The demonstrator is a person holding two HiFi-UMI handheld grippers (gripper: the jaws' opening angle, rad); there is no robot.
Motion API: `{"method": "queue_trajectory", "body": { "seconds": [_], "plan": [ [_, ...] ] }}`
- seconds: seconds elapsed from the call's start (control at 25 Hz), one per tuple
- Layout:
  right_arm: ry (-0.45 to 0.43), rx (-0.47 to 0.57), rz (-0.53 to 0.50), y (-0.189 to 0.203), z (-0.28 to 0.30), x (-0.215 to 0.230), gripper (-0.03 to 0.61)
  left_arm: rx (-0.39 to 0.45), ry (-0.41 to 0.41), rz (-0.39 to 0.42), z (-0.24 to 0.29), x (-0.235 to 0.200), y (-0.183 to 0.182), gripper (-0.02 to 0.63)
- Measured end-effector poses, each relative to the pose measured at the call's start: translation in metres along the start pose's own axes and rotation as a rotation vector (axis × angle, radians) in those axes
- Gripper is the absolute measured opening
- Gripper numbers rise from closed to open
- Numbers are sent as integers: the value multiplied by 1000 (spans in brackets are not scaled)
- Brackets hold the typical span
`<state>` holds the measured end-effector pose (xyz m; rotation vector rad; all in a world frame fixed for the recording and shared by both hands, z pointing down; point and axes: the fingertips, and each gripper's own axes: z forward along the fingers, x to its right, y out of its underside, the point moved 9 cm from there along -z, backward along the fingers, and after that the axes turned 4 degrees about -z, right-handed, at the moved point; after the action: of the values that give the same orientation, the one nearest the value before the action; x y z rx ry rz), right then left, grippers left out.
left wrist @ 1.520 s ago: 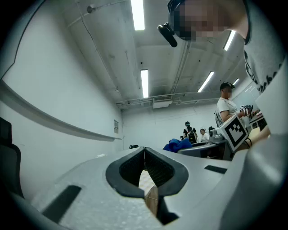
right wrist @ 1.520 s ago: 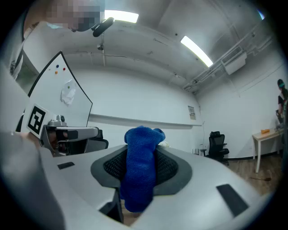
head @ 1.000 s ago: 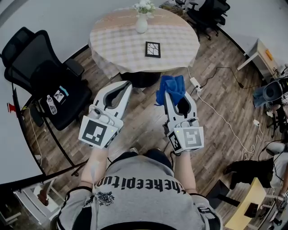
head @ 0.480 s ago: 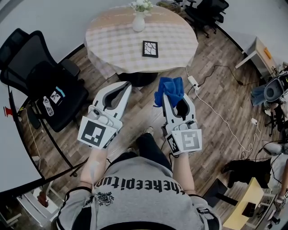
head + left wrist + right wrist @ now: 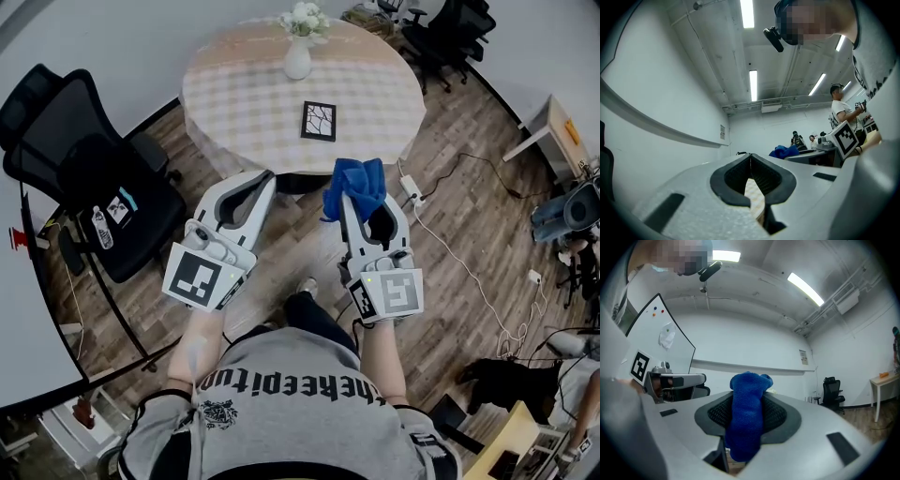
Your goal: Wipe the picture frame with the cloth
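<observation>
A small black picture frame lies flat on the round checked table, ahead of both grippers. My right gripper is shut on a blue cloth, which bunches out past its tips; in the right gripper view the cloth fills the gap between the jaws. My left gripper is shut with nothing in it, its tips meeting in the left gripper view. Both grippers hang in the air short of the table's near edge, side by side.
A white vase of flowers stands at the table's far side. A black office chair is on the left. A power strip and cables lie on the wooden floor to the right. More chairs stand behind.
The table and frame have shifted slightly in the head view as the person steps; both grippers keep their pose and the cloth stays held.
</observation>
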<state>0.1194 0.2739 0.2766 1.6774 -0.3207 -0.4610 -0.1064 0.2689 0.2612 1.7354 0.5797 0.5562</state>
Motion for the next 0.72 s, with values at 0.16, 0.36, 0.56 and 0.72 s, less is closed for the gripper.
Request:
{"method": "queue_trajectory", "body": {
  "seconds": [0.16, 0.36, 0.56, 0.72],
  "plan": [
    [-15, 6, 7, 2, 20, 27, 146, -2, -14, 5, 28, -6, 3, 17],
    [-34, 14, 23, 7, 38, 56, 146, -10, -28, 20, 59, -8, 7, 15],
    [-57, 19, 33, 12, 52, 81, 146, -12, -43, 32, 86, -8, 9, 17],
    [-75, 27, 35, 16, 59, 100, 146, -4, -52, 36, 106, -4, 13, 15]
  ]
}}
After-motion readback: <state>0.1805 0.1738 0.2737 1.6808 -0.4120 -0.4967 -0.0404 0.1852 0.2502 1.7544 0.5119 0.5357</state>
